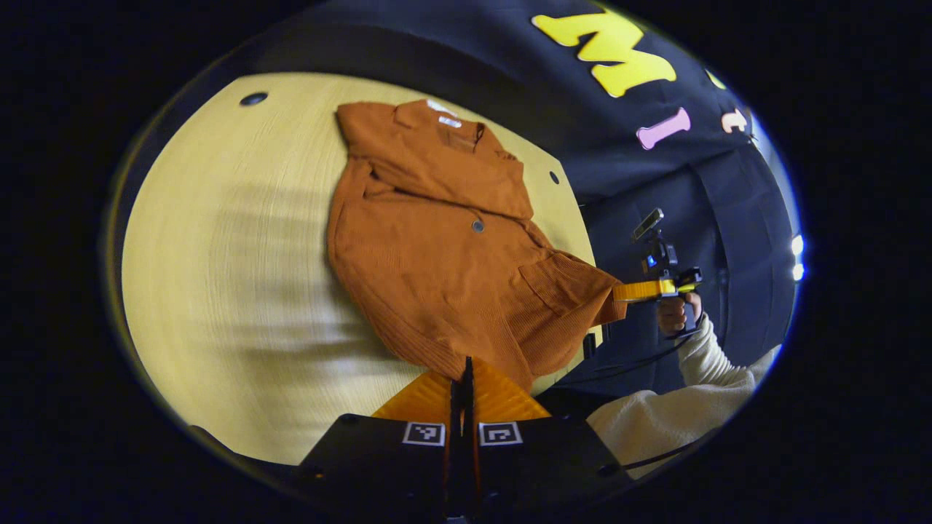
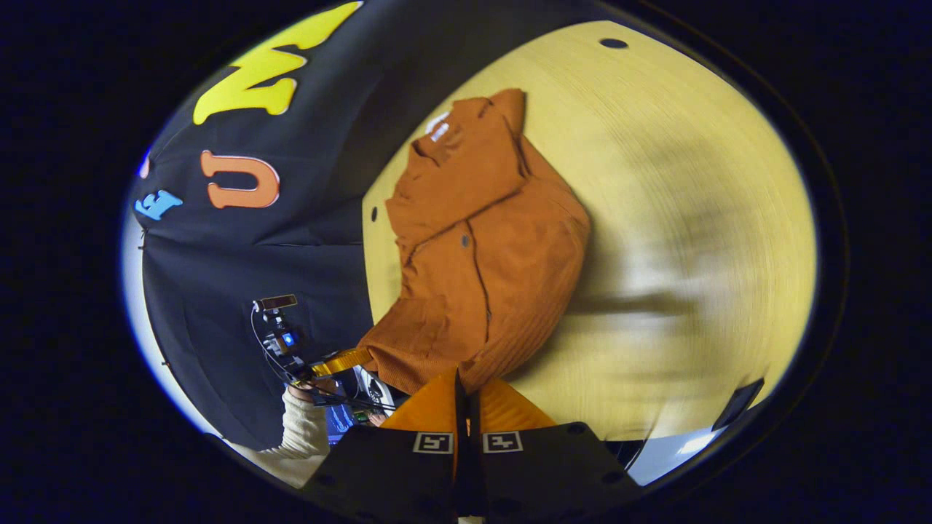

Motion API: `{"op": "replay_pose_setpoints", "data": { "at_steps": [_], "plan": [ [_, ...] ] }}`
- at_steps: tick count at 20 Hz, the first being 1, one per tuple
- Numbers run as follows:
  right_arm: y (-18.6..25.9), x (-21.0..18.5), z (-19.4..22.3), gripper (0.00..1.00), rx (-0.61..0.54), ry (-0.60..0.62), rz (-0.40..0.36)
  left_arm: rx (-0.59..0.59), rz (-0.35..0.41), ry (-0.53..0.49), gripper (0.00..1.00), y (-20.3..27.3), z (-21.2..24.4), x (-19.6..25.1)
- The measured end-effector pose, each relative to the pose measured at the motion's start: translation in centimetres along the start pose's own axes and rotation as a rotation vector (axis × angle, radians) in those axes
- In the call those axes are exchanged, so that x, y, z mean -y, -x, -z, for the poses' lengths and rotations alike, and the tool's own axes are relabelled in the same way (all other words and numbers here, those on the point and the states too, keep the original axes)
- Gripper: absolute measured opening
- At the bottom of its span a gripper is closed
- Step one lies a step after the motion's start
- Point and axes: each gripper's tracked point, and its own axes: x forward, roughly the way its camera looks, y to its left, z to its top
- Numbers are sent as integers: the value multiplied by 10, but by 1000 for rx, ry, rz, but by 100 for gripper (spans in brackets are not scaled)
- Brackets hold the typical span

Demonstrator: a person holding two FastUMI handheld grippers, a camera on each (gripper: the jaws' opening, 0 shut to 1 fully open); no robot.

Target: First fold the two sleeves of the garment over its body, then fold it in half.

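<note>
Left gripper view: both hand-held grippers (image 1: 466,367) (image 2: 464,378) pinching garment (image 1: 437,240) hem, table (image 1: 226,291) beneath.

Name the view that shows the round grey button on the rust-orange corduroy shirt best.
Left gripper view: the round grey button sits large and sharp on the rust-orange corduroy shirt. The right gripper view shows it smaller and darker.

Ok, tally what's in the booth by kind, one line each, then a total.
Shirt: 1
Table: 1
Grippers: 2, the left gripper and the right gripper, each pinching the shirt's bottom hem
Total: 4
</note>
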Motion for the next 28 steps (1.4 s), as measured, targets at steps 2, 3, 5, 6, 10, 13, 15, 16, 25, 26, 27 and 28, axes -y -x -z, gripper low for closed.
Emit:
{"op": "replay_pose_setpoints", "data": {
  "at_steps": [2, 3, 5, 6, 10, 13, 15, 16, 25, 26, 27, 28],
  "plan": [
    [7, -20, -29, 0, 29, 62, 16, 28, -20, -77, 3, 19, -37, 6],
    [11, -30, -44, 0, 46, 84, 19, 44, -18, -103, 3, 27, -55, 9],
    [21, -61, -75, 0, 81, 108, 16, 85, -19, -140, 3, 36, -90, 10],
    [20, -63, -93, 0, 101, 118, 11, 111, -21, -145, 3, 38, -108, 8],
    [5, -90, -169, 0, 157, 149, 12, 249, -33, -133, 3, 64, -170, -31],
    [-14, -93, -228, 0, 210, 137, 12, 322, 17, -49, 3, 52, -218, -61],
    [-40, -83, -274, 0, 259, 136, 3, 358, 22, -3, 3, 26, -242, -90],
    [-55, -72, -298, 0, 287, 125, -1, 374, 21, 24, 3, 8, -256, -106],
    [-95, 66, -381, 0, 462, -151, -52, 531, 230, 488, 3, -31, -262, -159],
    [-89, 70, -382, 0, 471, -180, -74, 528, 202, 479, 3, -29, -252, -163],
    [-82, 79, -384, 0, 474, -210, -82, 543, 212, 492, 3, -22, -250, -157],
    [-82, 90, -386, 0, 481, -238, -69, 569, 220, 510, 3, -15, -248, -148]
  ]
}}
